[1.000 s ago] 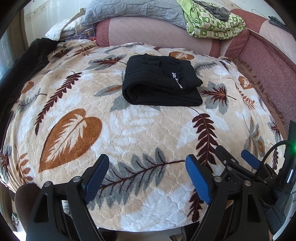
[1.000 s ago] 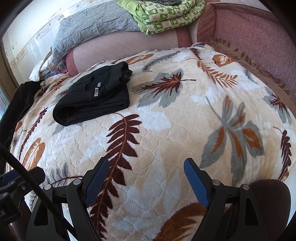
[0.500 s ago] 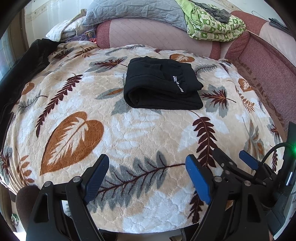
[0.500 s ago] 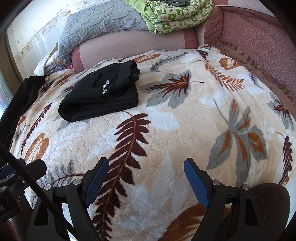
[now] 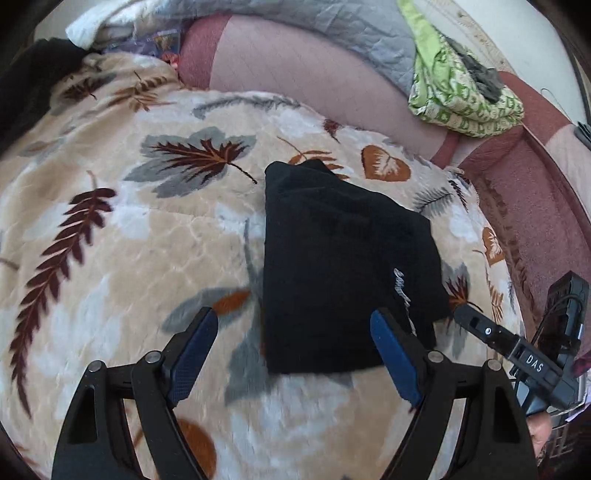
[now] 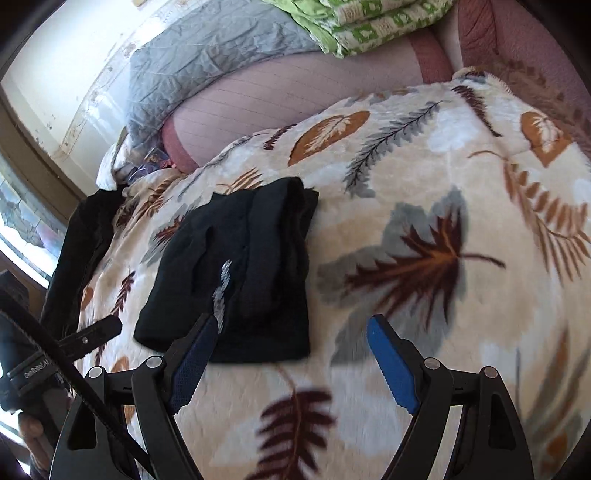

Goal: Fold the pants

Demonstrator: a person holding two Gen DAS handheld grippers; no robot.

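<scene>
The black pants (image 5: 343, 266) lie folded in a compact rectangle on the leaf-patterned blanket (image 5: 129, 258), with white lettering near their right edge. They also show in the right wrist view (image 6: 240, 273). My left gripper (image 5: 295, 354) is open and empty, hovering over the near edge of the pants. My right gripper (image 6: 291, 362) is open and empty, just off the pants' near right corner. The right gripper's body (image 5: 517, 354) shows at the right of the left wrist view.
A pink sofa back (image 5: 314, 85) carries a grey quilt (image 5: 295, 22) and a folded green blanket (image 5: 461, 99). A maroon armrest (image 5: 535, 206) bounds the right side. A dark garment (image 6: 85, 243) lies at the blanket's left edge by the window.
Both grippers have moved forward quickly toward the folded pants, which now sit right at the fingertips. Both stay open. The pants have not moved.
</scene>
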